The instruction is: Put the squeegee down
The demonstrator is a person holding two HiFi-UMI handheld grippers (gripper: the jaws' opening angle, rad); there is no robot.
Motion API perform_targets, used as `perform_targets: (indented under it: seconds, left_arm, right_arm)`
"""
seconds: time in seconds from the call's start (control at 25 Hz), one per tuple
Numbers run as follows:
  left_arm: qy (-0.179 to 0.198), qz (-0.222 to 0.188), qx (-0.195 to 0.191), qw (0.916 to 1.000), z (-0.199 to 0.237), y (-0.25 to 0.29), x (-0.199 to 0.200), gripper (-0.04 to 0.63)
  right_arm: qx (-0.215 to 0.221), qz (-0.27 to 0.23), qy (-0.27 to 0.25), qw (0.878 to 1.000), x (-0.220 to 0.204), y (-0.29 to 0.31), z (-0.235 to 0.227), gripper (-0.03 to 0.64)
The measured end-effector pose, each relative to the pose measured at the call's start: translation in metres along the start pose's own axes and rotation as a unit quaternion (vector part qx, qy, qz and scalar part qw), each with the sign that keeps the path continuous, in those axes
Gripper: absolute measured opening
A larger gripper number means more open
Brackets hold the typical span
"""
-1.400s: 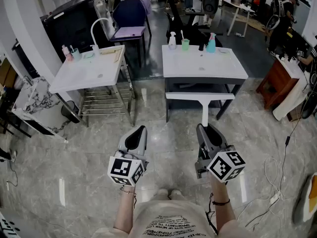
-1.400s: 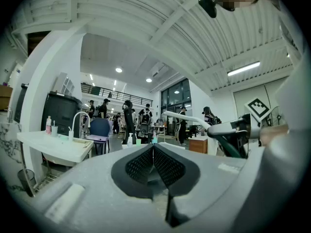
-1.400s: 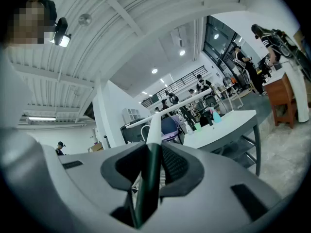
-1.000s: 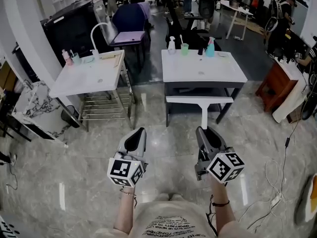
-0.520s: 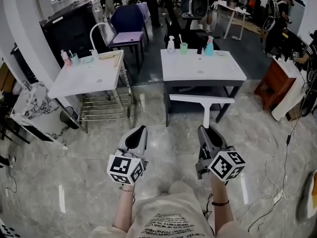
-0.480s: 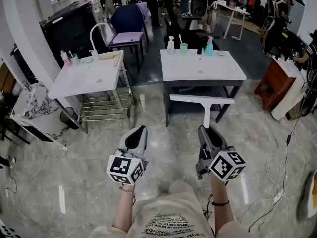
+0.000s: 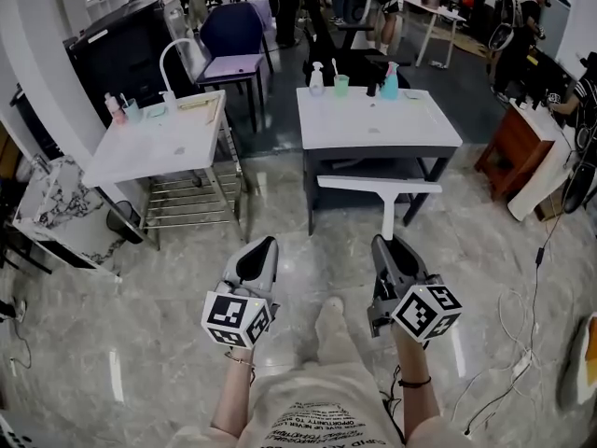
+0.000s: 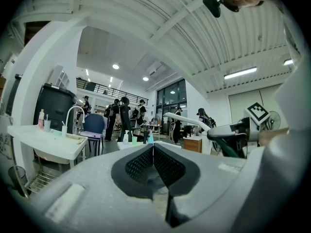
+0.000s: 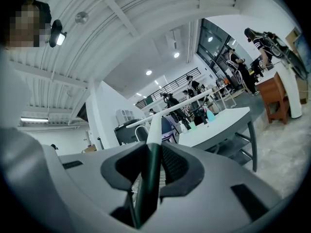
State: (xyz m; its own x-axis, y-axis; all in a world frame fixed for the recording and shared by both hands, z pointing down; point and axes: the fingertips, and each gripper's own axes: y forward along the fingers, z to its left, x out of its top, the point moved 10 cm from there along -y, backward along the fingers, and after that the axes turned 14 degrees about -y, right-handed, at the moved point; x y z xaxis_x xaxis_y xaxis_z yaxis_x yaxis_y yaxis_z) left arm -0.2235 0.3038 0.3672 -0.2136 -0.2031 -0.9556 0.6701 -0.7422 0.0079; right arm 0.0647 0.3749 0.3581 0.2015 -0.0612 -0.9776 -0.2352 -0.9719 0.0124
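The squeegee (image 7: 386, 190) is white and T-shaped, with its long blade level above the floor in front of the right-hand table. My right gripper (image 7: 381, 243) is shut on its handle; in the right gripper view the dark green grip (image 9: 149, 174) is pinched between the pads and the white blade (image 9: 171, 109) runs across above. My left gripper (image 7: 260, 245) hangs beside it, to the left, shut and holding nothing; its pads (image 8: 146, 162) meet in the left gripper view. That view also catches the squeegee (image 8: 187, 121) off to the right.
Ahead stand a white sink table (image 7: 154, 143) on the left and a white table (image 7: 378, 124) with bottles and a cup on the right. A wooden cabinet (image 7: 508, 157) and floor cables (image 7: 522, 362) lie to the right. The person's leg (image 7: 328, 329) reaches forward between the grippers.
The person's leg has come forward between the grippers and the view has shifted a little toward the tables. Both grippers keep their pose, and the squeegee stays in the right one.
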Motion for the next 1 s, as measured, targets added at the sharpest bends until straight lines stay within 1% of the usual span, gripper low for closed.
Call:
perform_targets:
  seconds: [0.2, 0.36, 0.56, 1.0]
  left_arm:
    - [-0.001, 0.002, 0.008, 1.0000, 0.013, 0.017, 0.003, 0.023]
    - [-0.003, 0.001, 0.019, 0.9998, 0.027, 0.039, 0.006, 0.023]
    - [-0.003, -0.003, 0.026, 0.9996, 0.043, 0.078, 0.013, 0.023]
    - [-0.005, -0.015, 0.049, 0.9987, 0.074, 0.168, 0.041, 0.023]
  right_arm:
    - [0.000, 0.002, 0.008, 1.000, -0.001, 0.024, -0.011, 0.098]
    - [0.008, 0.005, 0.016, 1.000, -0.001, 0.053, -0.025, 0.098]
    - [0.018, 0.008, 0.022, 1.000, 0.003, 0.094, -0.051, 0.098]
    - [0.032, 0.016, 0.030, 0.999, 0.030, 0.187, -0.110, 0.098]
